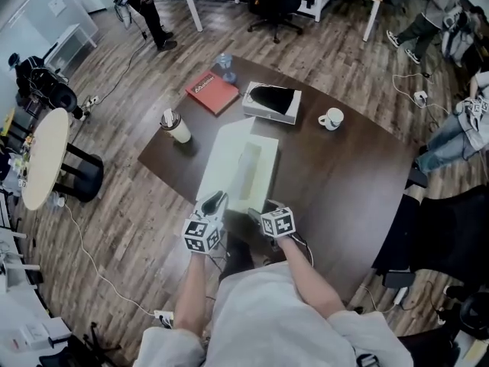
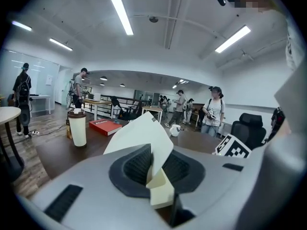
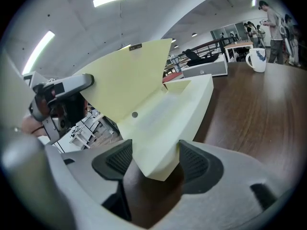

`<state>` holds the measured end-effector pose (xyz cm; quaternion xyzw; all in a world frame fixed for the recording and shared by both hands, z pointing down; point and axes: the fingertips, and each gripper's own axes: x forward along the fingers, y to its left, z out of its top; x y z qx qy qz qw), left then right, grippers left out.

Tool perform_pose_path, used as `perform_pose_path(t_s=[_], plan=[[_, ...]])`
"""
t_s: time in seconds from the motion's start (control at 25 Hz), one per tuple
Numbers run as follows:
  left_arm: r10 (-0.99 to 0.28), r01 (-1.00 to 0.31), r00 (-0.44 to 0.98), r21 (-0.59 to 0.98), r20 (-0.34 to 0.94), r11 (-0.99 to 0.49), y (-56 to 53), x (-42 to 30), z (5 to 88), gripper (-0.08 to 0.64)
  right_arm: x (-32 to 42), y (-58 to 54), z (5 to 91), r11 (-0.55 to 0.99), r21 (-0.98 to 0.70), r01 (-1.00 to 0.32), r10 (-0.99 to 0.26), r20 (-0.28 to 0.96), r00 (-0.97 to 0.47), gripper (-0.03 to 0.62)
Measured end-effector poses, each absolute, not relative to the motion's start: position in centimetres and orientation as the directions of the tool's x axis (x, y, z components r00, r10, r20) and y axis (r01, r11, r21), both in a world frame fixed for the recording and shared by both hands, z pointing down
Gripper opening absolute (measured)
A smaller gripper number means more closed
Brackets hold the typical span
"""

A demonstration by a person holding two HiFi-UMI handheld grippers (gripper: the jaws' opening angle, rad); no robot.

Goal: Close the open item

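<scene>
Dark table holds pale box, lid pinched by left gripper.

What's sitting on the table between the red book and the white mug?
A shallow white box with a black top lies between the red book and the white mug, as the head view shows.

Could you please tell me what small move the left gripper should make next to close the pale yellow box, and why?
Probably swing the left gripper across toward the right gripper and down, folding the raised lid it pinches over the pale yellow cardboard box. The lid stands open while the right gripper clasps the box's near corner.
</scene>
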<state>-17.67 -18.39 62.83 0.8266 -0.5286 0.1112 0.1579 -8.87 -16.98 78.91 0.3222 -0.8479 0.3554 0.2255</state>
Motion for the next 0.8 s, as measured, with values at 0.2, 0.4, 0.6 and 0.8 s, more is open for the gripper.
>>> perform_pose_path(t_s=[0.2, 0.4, 0.6, 0.8], plan=[[-0.817, -0.901, 0.431, 0.129, 0.383, -0.414, -18.0, -17.0, 63.7, 0.048, -9.8, -16.6, 78.7, 0.540, -0.470, -0.698, -0.377, 0.606, -0.700, 0.308], [-0.789, -0.890, 0.441, 0.098, 0.428, -0.445, -17.5, -16.4, 65.0, 0.049, -10.3, -16.1, 78.5, 0.567, -0.468, -0.678, -0.362, 0.597, -0.716, 0.311], [-0.751, -0.870, 0.454, 0.057, 0.479, -0.489, -17.0, -15.2, 66.5, 0.054, -10.4, -15.7, 78.3, 0.579, -0.478, -0.661, -0.349, 0.587, -0.730, 0.310], [-0.710, -0.849, 0.457, 0.026, 0.535, -0.527, -16.7, -13.5, 68.2, 0.055, -10.1, -15.2, 78.2, 0.591, -0.486, -0.644, -0.339, 0.574, -0.745, 0.310]])
